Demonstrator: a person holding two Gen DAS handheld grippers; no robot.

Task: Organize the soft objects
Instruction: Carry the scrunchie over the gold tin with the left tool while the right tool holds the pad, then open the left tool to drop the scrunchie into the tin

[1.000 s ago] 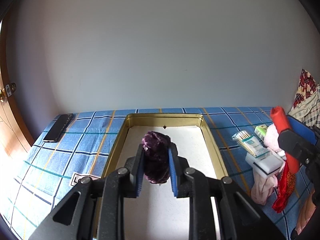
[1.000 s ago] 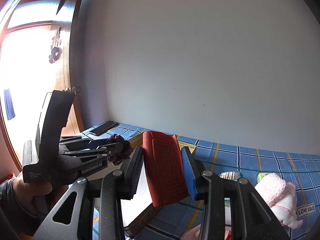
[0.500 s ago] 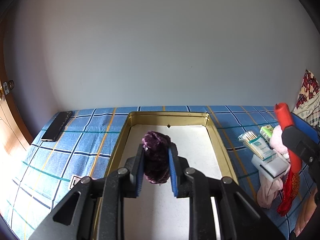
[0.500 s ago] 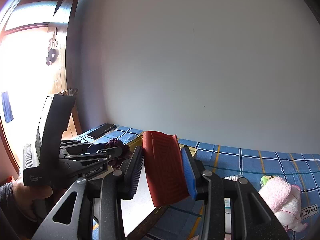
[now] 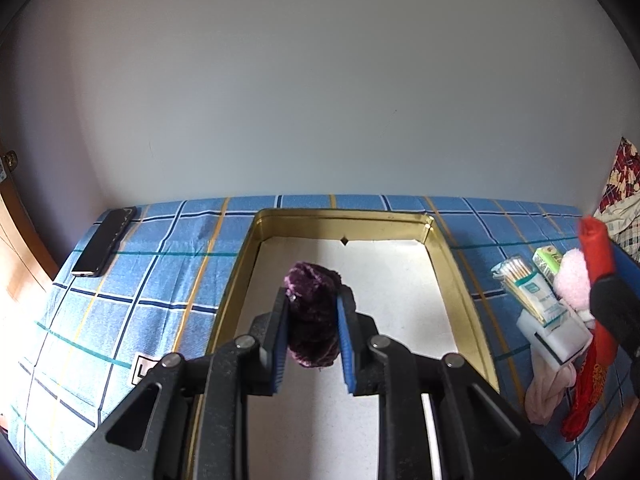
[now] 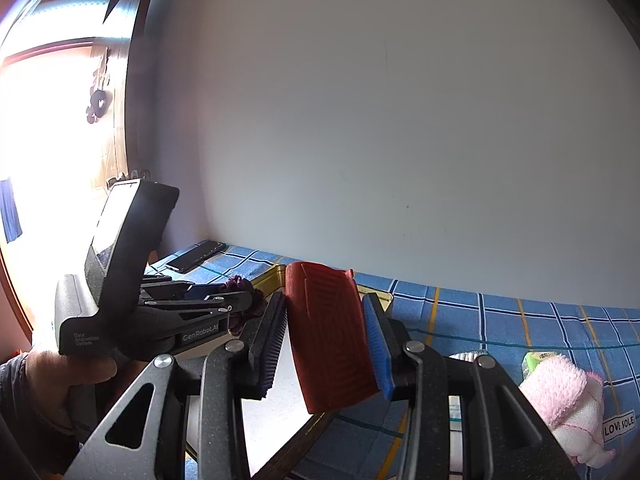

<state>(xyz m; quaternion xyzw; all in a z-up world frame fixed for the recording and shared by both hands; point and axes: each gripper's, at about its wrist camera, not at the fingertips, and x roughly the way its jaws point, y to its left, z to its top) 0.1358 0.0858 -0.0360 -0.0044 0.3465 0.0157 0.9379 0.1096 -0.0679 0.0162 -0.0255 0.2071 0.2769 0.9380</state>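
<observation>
My left gripper [image 5: 312, 320] is shut on a dark purple fuzzy bundle [image 5: 312, 312], hanging over the white floor of a gold-rimmed tray [image 5: 464, 280]. In the right wrist view the right gripper [image 6: 324, 344] is shut on a ribbed red pouch [image 6: 328, 332] with a red tassel [image 5: 588, 392], held above the tray's near corner [image 6: 376, 292]. The left gripper [image 6: 240, 304] with the purple bundle [image 6: 240, 282] shows there at left, a hand [image 6: 52, 376] holding it. A pink towel [image 6: 560, 396] lies on the blue checked cloth [image 6: 520, 320] at right.
A black phone [image 5: 106, 242] lies on the cloth left of the tray. A packet of cotton swabs [image 5: 528, 292], a small green pack [image 5: 550, 262], a white box [image 5: 556, 340] and pale pink fabric [image 5: 540, 396] crowd the tray's right side. A wall is close behind.
The left gripper has moved forward and slightly down over the tray with the purple bundle still clamped. The right gripper has kept still with the red pouch.
</observation>
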